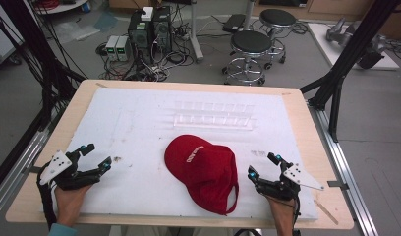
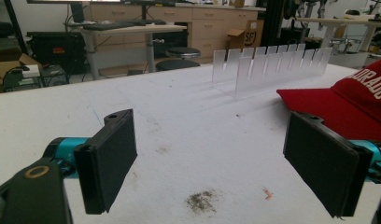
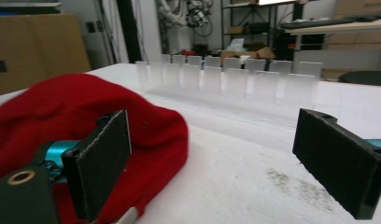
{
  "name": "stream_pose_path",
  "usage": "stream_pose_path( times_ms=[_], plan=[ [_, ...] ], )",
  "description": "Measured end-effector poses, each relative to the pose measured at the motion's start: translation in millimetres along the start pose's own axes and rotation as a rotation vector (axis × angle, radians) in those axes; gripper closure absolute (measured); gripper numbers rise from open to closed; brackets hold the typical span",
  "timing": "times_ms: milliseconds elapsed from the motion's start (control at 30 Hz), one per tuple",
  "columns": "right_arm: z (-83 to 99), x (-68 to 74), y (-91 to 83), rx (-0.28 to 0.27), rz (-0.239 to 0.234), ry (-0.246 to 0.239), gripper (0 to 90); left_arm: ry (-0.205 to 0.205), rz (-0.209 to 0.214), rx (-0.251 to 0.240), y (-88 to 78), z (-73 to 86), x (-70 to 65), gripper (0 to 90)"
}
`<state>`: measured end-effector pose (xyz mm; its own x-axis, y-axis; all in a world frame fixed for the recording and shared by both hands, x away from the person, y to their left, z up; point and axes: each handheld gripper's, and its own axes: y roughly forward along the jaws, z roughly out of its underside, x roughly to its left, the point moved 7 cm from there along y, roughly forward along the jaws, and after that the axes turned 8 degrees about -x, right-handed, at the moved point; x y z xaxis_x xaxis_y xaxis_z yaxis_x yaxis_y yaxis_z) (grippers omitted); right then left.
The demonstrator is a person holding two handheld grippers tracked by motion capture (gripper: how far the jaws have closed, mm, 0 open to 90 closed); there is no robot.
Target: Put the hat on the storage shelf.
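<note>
A red cap with white lettering lies on the white mat, its brim toward the far left. The same cap shows at the right of the left gripper view and at the left of the right gripper view. My left gripper rests open near the mat's front left, well left of the cap, with nothing between its jaws. My right gripper stands open just right of the cap, empty.
A clear acrylic slotted rack lies on the white mat behind the cap. Dirt smudges mark the mat. Stools and computer boxes stand on the floor beyond the table.
</note>
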<state>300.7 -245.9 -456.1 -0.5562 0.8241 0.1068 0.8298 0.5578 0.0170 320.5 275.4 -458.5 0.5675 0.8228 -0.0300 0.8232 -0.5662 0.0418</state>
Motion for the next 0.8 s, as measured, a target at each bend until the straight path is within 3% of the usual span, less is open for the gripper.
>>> stream_pose_path(
  times_ms=[167, 267, 367, 567, 600, 800],
  plan=[
    [-11.8, 10.5, -3.3, -0.025, -0.038, -0.015, 10.2, -0.002, -0.003, 0.003, 0.4, 0.2, 0.3, 17.6],
    [-19.5, 23.4, -3.4, -0.008, -0.083, -0.001, 10.2, -0.007, -0.004, 0.004, 0.6, 0.2, 0.6, 17.6],
    [-23.2, 33.7, -2.1, 0.015, -0.109, -0.016, 10.2, -0.008, -0.002, 0.005, 0.5, 0.2, 0.8, 17.6],
    [-22.2, 52.0, 1.7, 0.092, -0.177, -0.031, 10.2, -0.006, -0.001, 0.004, 0.6, 0.2, 0.5, 17.6],
    [-19.1, 59.7, 3.4, 0.124, -0.208, -0.036, 10.2, -0.007, -0.001, 0.005, 0.5, 0.3, 0.8, 17.6],
    [-5.1, 76.4, 10.6, 0.199, -0.261, -0.042, 10.3, -0.009, 0.001, 0.004, 0.4, 0.2, 0.7, 17.6]
  ],
)
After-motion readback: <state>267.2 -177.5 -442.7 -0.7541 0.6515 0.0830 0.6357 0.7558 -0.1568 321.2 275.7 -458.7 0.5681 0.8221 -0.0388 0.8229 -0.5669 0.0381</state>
